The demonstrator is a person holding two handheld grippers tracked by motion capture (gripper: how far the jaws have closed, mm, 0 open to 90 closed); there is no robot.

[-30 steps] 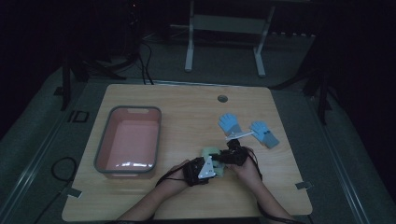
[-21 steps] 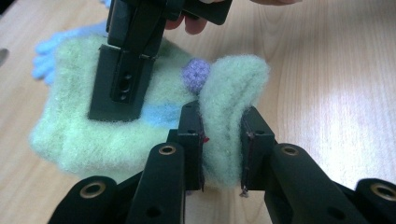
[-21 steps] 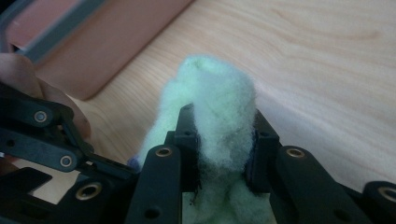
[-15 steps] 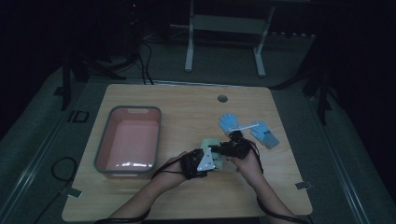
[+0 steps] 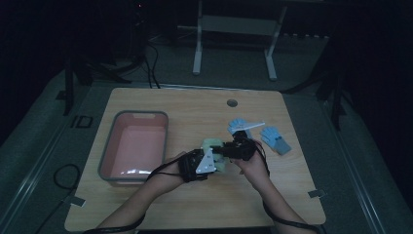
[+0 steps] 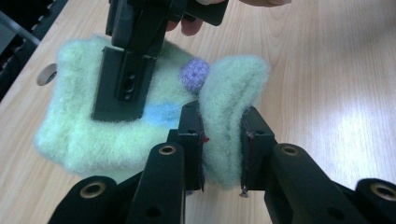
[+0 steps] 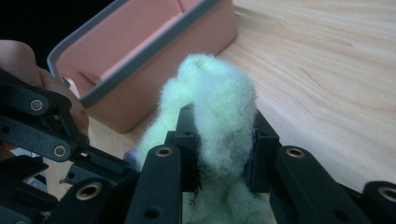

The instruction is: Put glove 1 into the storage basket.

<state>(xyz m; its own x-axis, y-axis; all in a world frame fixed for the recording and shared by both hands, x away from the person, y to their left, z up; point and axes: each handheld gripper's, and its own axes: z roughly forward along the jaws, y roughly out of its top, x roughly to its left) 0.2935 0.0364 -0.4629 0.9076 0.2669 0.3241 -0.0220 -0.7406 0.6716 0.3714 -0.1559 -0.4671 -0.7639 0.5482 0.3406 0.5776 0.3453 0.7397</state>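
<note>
Fuzzy pale-green glove point(image 6: 126, 126) with knitted lilac dot, pinched by left hand-held gripper point(image 6: 222, 154) and right hand-held gripper point(image 7: 224, 149), pink tray point(image 7: 154, 56) beside, wood-grain table point(image 5: 243, 204) beneath.

Pink bin point(image 5: 134, 146) blocks left; blue gloves point(image 5: 258, 134) right; near edge free

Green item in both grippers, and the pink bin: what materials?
Green item: looks like fuzzy knit or fleece, matte; loose fibres at the edges, bunches between the fingers. Pink bin: likely hard plastic, smooth, slightly glossy, with a grey rim.
</note>
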